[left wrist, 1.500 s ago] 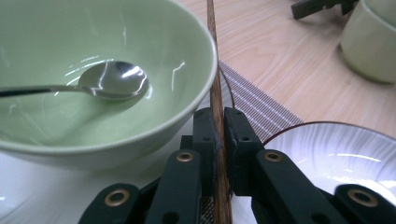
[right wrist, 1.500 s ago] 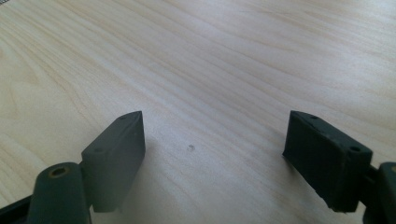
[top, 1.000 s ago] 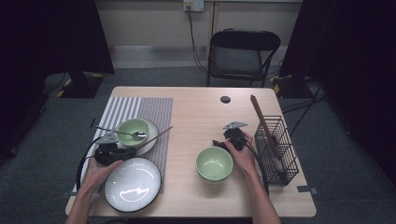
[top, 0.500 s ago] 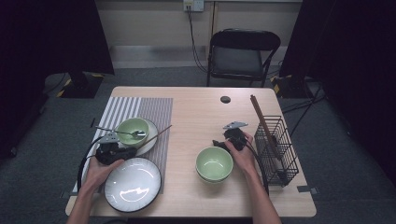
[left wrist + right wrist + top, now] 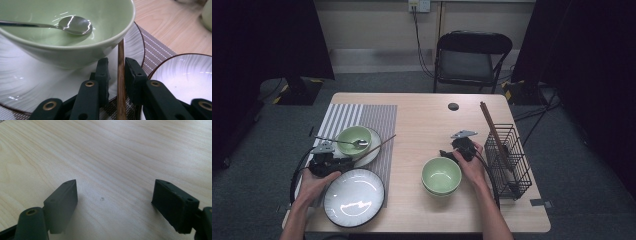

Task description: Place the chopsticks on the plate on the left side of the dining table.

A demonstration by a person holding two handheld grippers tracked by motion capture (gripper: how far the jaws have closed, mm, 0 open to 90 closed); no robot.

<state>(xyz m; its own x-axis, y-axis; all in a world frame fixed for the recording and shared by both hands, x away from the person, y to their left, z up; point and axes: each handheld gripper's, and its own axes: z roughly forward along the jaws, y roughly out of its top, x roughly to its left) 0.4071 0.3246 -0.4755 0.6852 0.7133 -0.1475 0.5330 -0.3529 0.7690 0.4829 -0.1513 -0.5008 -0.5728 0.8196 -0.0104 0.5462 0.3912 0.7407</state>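
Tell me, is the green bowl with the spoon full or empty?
Empty: the green bowl holds only a spoon on its bare, glossy inside.

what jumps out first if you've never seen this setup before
Probably the left gripper, its jaws set either side of a wooden chopstick that leans on the white plate under the green bowl with a spoon in it. Across the table, the right gripper is wide open over bare wood, beside stacked green bowls and a black wire rack.
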